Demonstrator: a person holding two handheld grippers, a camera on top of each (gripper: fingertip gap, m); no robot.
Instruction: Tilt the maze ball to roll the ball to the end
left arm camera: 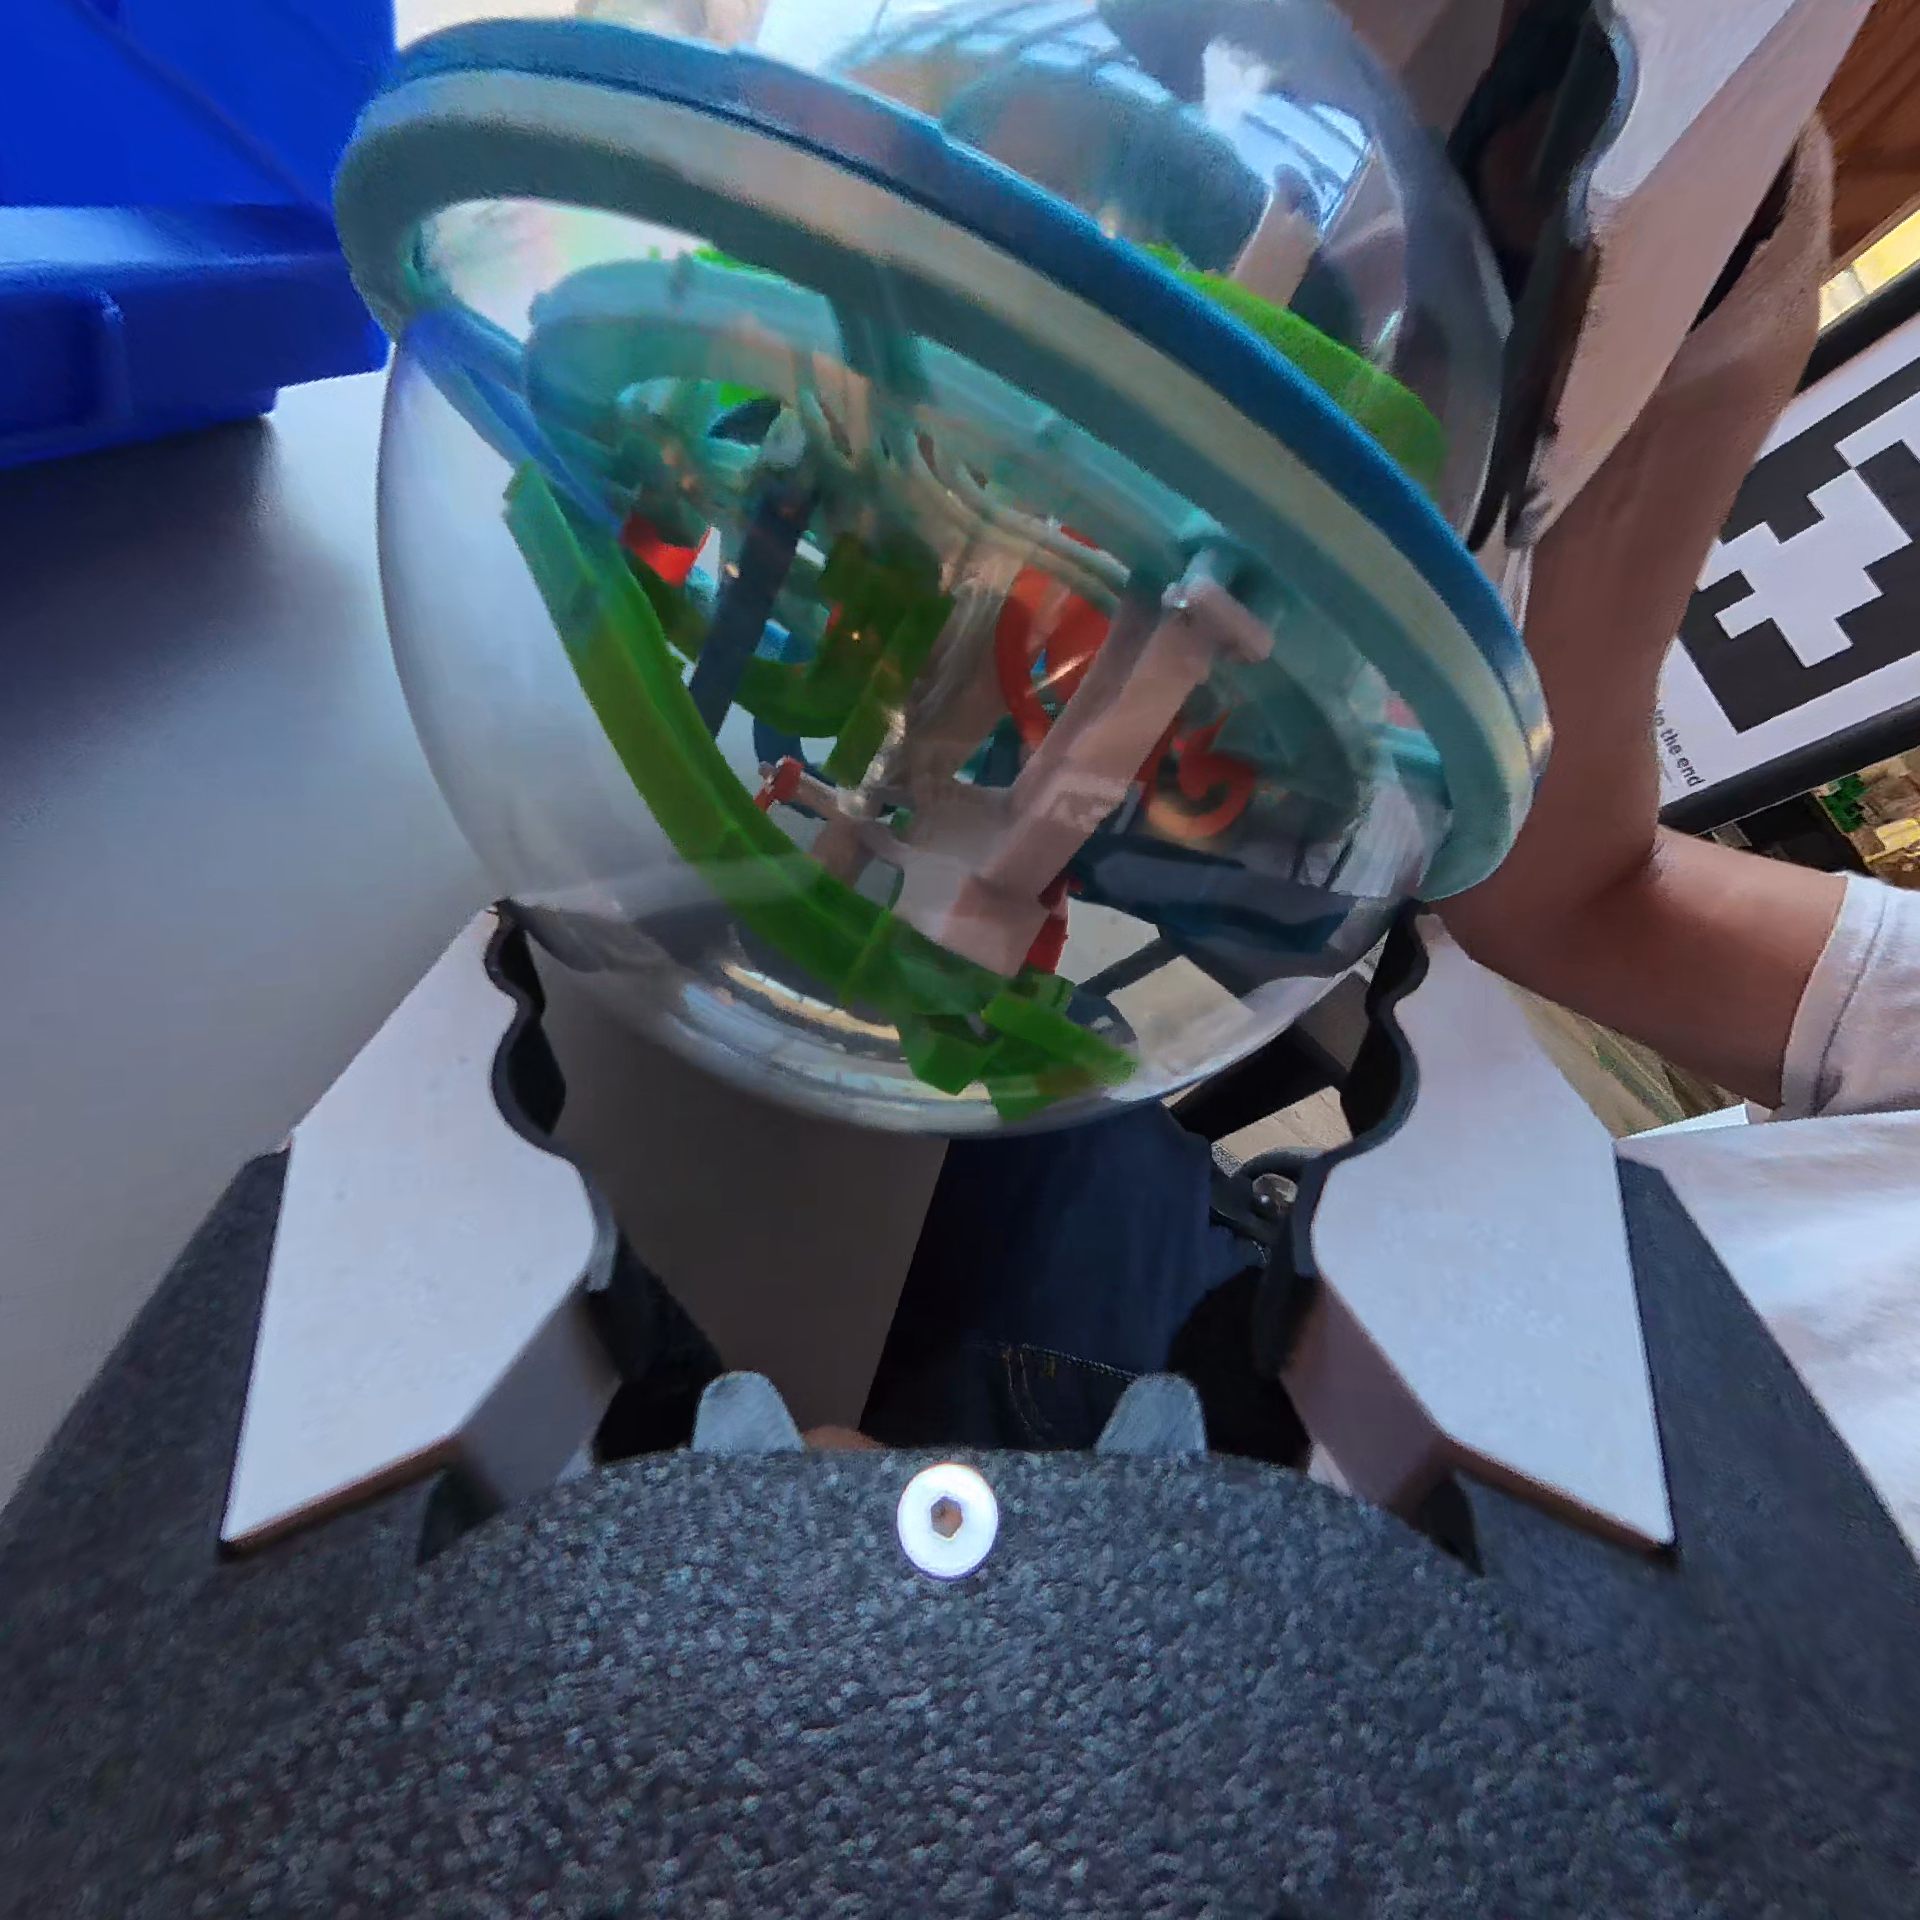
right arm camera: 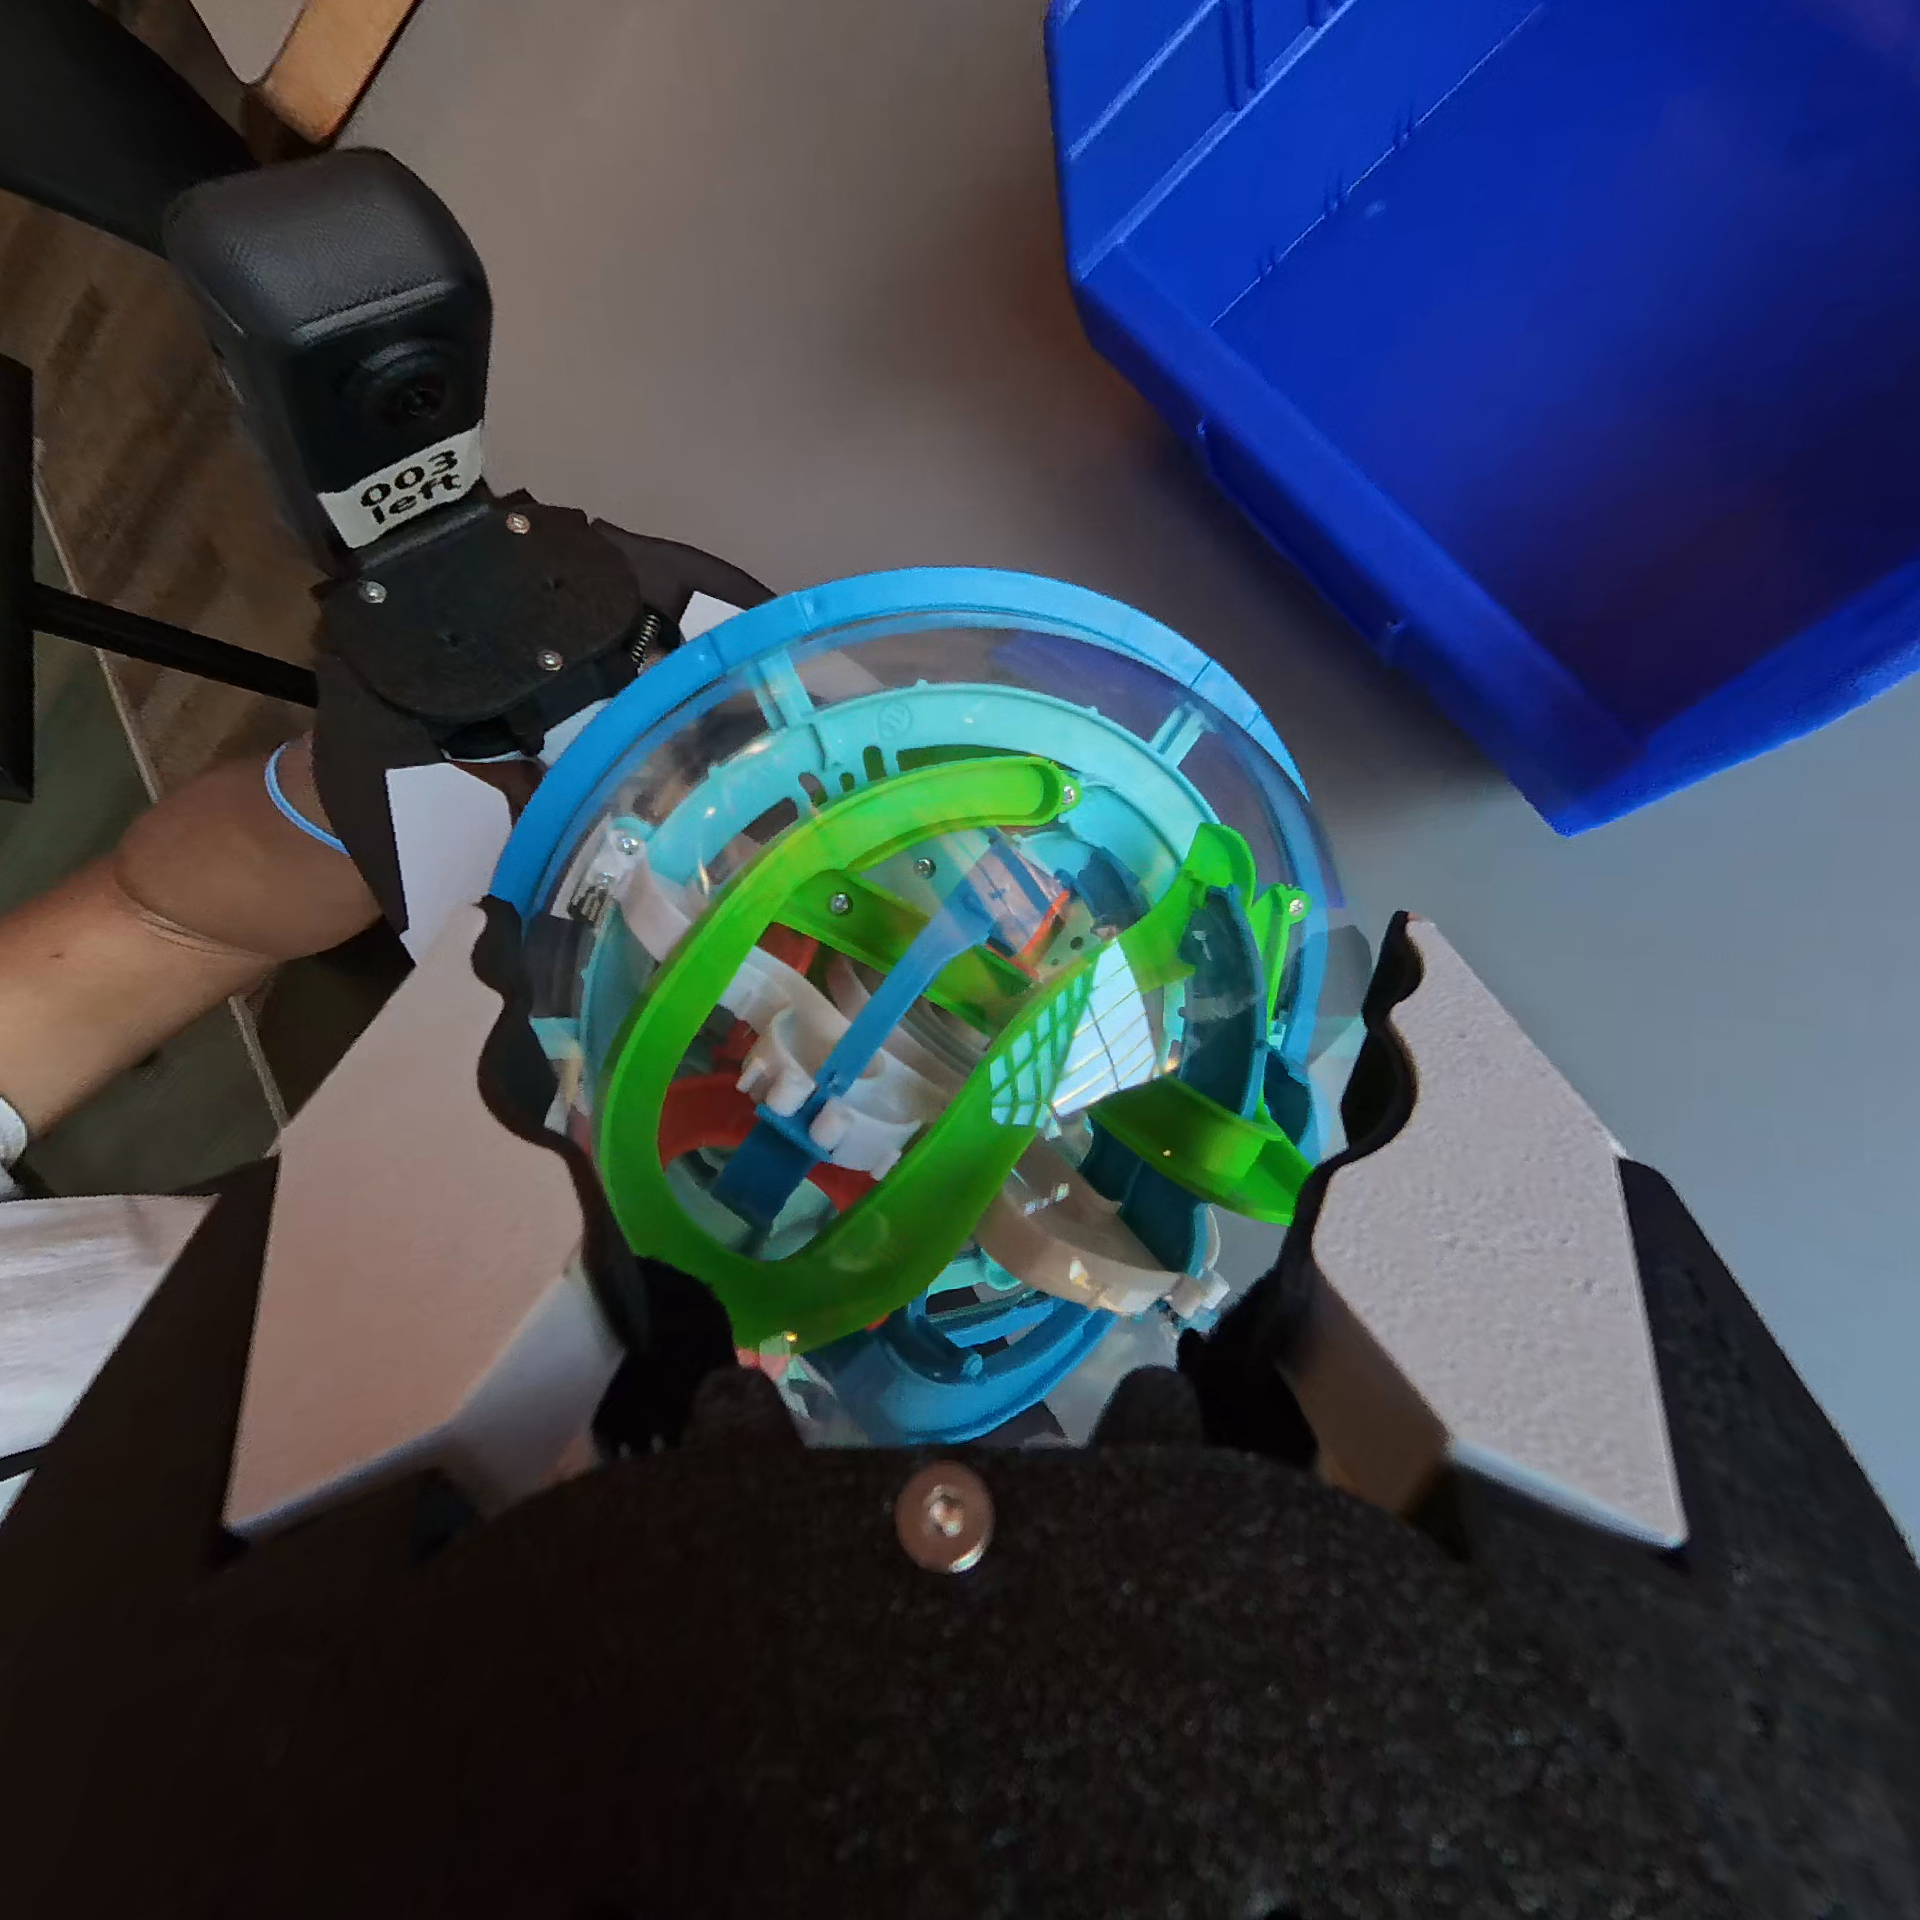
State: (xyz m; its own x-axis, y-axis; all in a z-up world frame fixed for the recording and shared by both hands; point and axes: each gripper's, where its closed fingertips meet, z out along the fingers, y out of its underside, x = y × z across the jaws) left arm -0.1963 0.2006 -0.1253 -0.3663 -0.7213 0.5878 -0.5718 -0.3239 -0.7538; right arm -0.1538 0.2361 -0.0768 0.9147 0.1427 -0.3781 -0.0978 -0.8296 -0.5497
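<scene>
Maze ball (right arm camera: pixel 914 997): clear sphere with a blue equator ring, green, teal, white and red tracks inside. It is lifted off the grey table (right arm camera: pixel 779 312) and clamped between both grippers at once. The ring is tilted, running from 10 o'clock down to 4 o'clock in the left wrist view.

Right gripper (right arm camera: pixel 940 1039): jaws spread wide around the sphere. Black wavy pads (right arm camera: pixel 509 1039) sit against the shell at 9 o'clock and at 3 o'clock of the ball; the shell fills the whole span between them. Contact looks firm on both sides.

Left gripper (left arm camera: pixel 956 987): jaws also wide. The lower curve of the maze ball (left arm camera: pixel 935 582) sits between its fingertips (left arm camera: pixel 520 997), the shell meeting the pad tips at 8 o'clock and 4 o'clock of the sphere. View is motion-blurred, so the exact press on the pads is hard to judge, but the ball bears on both.

In the right wrist view the left gripper's body and camera appear at 10 o'clock of the ball, a forearm (right arm camera: pixel 177 894) below it.

Blue bin (right arm camera: pixel 1507 364) on the table at 1 o'clock of the ball, well apart. The small rolling ball inside the maze cannot be made out.
</scene>
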